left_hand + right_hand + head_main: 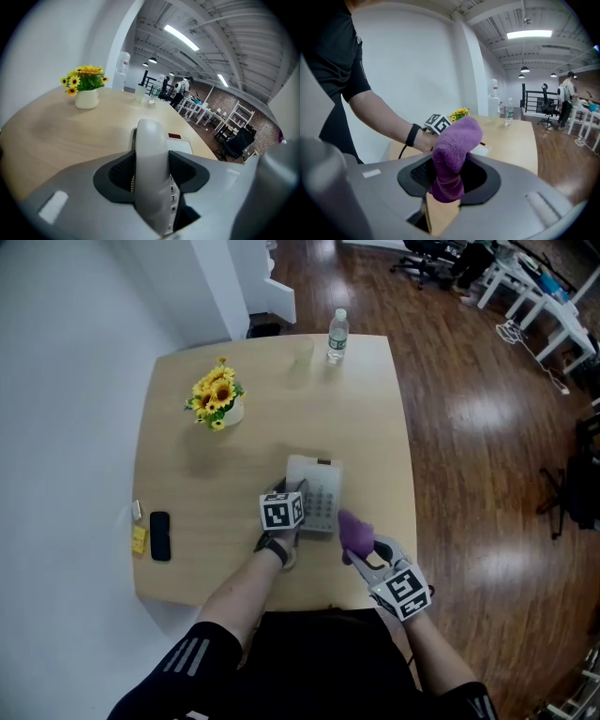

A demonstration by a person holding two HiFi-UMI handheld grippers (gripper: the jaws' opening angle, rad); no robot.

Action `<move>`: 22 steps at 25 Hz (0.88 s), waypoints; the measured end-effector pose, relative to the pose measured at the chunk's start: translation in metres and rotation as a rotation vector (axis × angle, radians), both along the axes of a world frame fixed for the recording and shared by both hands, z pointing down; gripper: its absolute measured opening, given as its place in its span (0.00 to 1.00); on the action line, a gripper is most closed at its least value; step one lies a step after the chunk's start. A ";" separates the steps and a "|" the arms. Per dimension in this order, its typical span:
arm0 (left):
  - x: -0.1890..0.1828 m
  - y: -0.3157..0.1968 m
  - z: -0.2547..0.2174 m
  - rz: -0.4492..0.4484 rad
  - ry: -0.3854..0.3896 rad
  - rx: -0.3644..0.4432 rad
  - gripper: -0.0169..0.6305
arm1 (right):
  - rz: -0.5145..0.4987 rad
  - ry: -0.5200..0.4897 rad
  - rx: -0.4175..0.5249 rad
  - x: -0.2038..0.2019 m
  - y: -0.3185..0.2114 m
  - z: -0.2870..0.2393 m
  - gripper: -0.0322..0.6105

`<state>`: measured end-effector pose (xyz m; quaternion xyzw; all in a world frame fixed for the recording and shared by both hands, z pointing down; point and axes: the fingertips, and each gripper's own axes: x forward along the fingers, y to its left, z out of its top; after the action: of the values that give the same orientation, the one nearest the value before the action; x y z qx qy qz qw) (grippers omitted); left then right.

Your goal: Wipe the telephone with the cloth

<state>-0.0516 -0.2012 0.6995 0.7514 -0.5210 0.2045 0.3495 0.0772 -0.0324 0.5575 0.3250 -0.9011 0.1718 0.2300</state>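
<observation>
A light grey desk telephone (316, 491) lies on the wooden table (206, 474), near its front edge. My left gripper (284, 501) is shut on the telephone's handset (151, 168), which stands between the jaws in the left gripper view, above the keypad (173, 199). My right gripper (367, 554) is shut on a purple cloth (452, 152). In the head view the cloth (354, 532) hangs just right of the telephone's near corner. The left gripper's marker cube (437, 123) shows behind the cloth in the right gripper view.
A pot of yellow flowers (218, 397) stands at the table's left rear, a water bottle (337, 336) at its far edge. A black phone (160, 535) and a small yellow thing (139, 539) lie at the front left. Wooden floor (469, 427) runs along the right.
</observation>
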 end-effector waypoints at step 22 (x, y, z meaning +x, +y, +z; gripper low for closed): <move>-0.002 0.014 -0.013 0.172 -0.013 0.019 0.44 | 0.027 0.005 0.000 0.002 0.002 -0.003 0.26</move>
<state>-0.0540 -0.1875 0.6865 0.7955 -0.4585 0.2335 0.3201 0.0797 -0.0301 0.5544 0.3375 -0.8961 0.1742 0.2298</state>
